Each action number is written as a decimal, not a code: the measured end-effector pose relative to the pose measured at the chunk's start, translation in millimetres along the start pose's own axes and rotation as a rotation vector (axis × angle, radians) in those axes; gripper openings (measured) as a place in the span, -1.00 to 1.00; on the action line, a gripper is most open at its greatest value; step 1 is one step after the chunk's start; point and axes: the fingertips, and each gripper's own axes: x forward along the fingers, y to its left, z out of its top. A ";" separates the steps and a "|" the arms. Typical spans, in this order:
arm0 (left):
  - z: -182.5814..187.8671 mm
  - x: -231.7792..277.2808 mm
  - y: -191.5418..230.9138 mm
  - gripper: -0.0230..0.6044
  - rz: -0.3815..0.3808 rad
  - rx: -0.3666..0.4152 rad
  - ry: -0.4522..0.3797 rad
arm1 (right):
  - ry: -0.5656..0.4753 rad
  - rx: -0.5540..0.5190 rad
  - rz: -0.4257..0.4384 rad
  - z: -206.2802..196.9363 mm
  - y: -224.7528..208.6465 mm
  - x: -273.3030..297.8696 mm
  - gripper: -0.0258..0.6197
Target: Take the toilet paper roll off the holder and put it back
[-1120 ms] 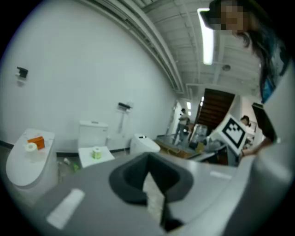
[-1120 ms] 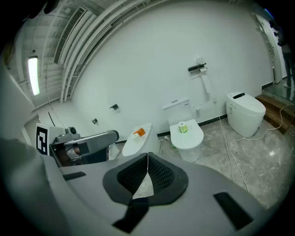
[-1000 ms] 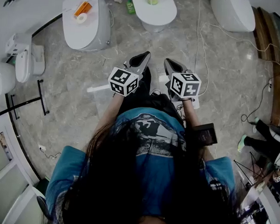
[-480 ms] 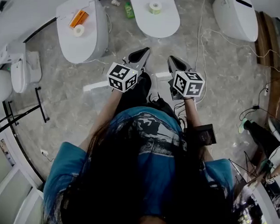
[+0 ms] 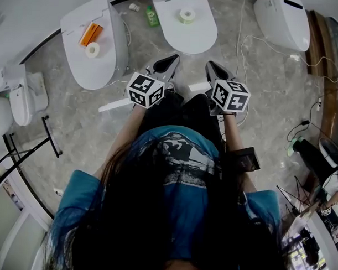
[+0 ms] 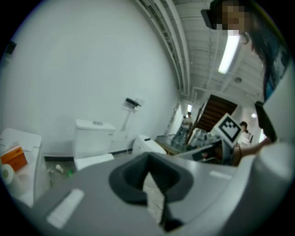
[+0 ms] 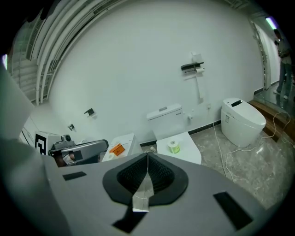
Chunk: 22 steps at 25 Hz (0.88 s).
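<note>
The left gripper and the right gripper are held side by side, well apart, in front of a person in a teal printed shirt, above a grey marbled floor. The dark ribbed fingers of the left gripper are seen pressed together along their seam, with nothing between them. The fingers of the right gripper are likewise closed on nothing.

A greenish toilet paper roll is seen standing on its end on the closed lid of the middle white toilet, ahead of both grippers. A second, plain white paper roll lies on the lid of the left white toilet, just beside a flat orange box. A small green bottle stands on the floor between these two toilets. A third white toilet is placed further to the right.

A black wall-mounted holder is fixed high on the white wall, above the middle toilet's cistern; whether it carries anything cannot be told.
</note>
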 end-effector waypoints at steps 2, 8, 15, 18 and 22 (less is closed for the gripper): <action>-0.2 6.1 5.5 -0.92 -0.007 -0.005 0.010 | 0.003 0.003 -0.004 4.2 -2.4 6.3 -0.87; 6.9 25.7 21.0 -0.92 0.004 -0.014 0.021 | 0.023 -0.003 0.011 18.7 -12.0 27.6 -0.87; 17.1 51.1 61.6 -0.92 0.089 -0.033 0.031 | 0.065 -0.065 0.072 48.7 -25.1 79.3 -0.87; 19.1 71.1 77.8 -0.92 0.122 -0.048 0.041 | 0.092 -0.098 0.098 61.4 -41.6 105.0 -0.87; 23.0 103.4 101.1 -0.93 0.154 -0.070 0.044 | 0.156 -0.130 0.155 76.1 -65.4 146.4 -0.87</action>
